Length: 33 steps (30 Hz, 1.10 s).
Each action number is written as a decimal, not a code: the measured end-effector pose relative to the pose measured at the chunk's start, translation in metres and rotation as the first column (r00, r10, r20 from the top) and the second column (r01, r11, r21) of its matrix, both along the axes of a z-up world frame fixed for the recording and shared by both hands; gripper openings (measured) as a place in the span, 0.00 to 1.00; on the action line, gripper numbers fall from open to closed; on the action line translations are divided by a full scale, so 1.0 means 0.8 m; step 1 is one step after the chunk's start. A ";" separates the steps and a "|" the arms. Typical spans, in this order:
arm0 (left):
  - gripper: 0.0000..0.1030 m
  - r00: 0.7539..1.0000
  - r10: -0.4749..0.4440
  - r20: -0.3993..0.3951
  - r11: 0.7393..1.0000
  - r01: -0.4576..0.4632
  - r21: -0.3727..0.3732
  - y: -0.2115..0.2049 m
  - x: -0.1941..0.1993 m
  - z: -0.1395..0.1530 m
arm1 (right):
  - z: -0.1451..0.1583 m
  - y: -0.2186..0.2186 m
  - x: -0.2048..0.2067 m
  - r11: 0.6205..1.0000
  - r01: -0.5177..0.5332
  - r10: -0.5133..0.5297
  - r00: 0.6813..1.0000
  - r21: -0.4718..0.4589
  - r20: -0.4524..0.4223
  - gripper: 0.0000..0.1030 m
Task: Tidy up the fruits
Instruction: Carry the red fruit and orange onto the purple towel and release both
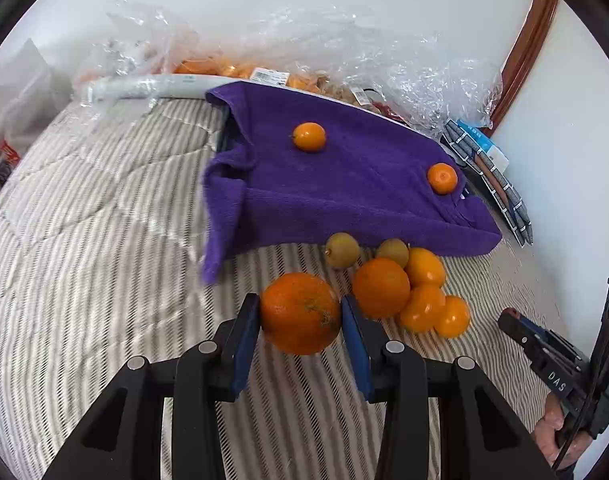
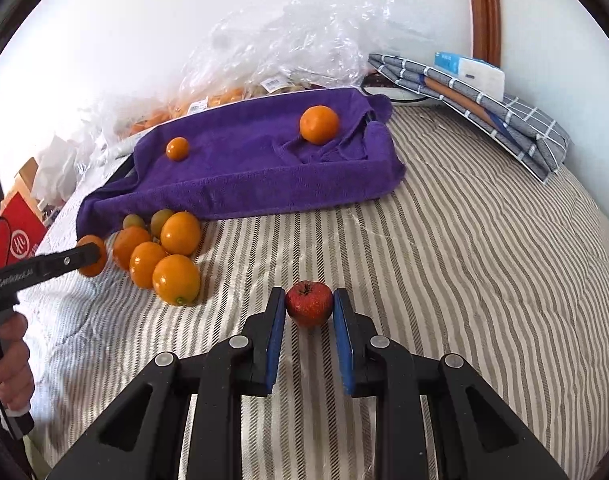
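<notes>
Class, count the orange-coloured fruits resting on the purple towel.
2: a small one near the towel's left part and a bigger one near its right end. None seems hidden there.

Setting: a home bedroom. Work surface is a bed with a striped quilted cover (image 2: 464, 248). Folded grey checked cloths (image 2: 504, 120) lie by the white wall; crumpled plastic grocery bags (image 1: 344, 48) and a wooden frame (image 2: 484, 8) behind.
</notes>
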<state>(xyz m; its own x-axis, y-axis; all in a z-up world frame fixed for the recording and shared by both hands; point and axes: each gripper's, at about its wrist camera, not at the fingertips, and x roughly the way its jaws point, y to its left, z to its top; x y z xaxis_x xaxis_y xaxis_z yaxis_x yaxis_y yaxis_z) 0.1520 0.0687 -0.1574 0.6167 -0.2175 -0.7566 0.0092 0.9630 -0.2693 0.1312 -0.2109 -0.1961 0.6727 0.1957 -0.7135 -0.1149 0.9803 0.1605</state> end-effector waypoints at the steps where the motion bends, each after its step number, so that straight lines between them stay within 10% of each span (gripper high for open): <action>1: 0.38 1.000 0.006 0.002 1.000 -0.006 -0.002 0.003 -0.005 0.003 | 0.003 0.000 -0.003 1.000 0.007 -0.007 1.000 0.005 0.003 0.23; 33: 0.38 0.985 0.116 0.128 0.993 -0.111 -0.047 0.022 -0.073 0.107 | 0.113 0.004 -0.060 0.999 0.043 -0.041 0.987 -0.005 0.153 0.23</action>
<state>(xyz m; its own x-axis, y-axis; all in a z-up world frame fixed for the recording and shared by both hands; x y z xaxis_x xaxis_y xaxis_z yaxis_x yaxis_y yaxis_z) 0.0936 0.0862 -0.0717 0.7316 -0.1685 -0.6606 -0.0621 0.9485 -0.3107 0.0836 -0.2077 -0.1058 0.7816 0.1596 -0.6030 -0.0963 0.9860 0.1361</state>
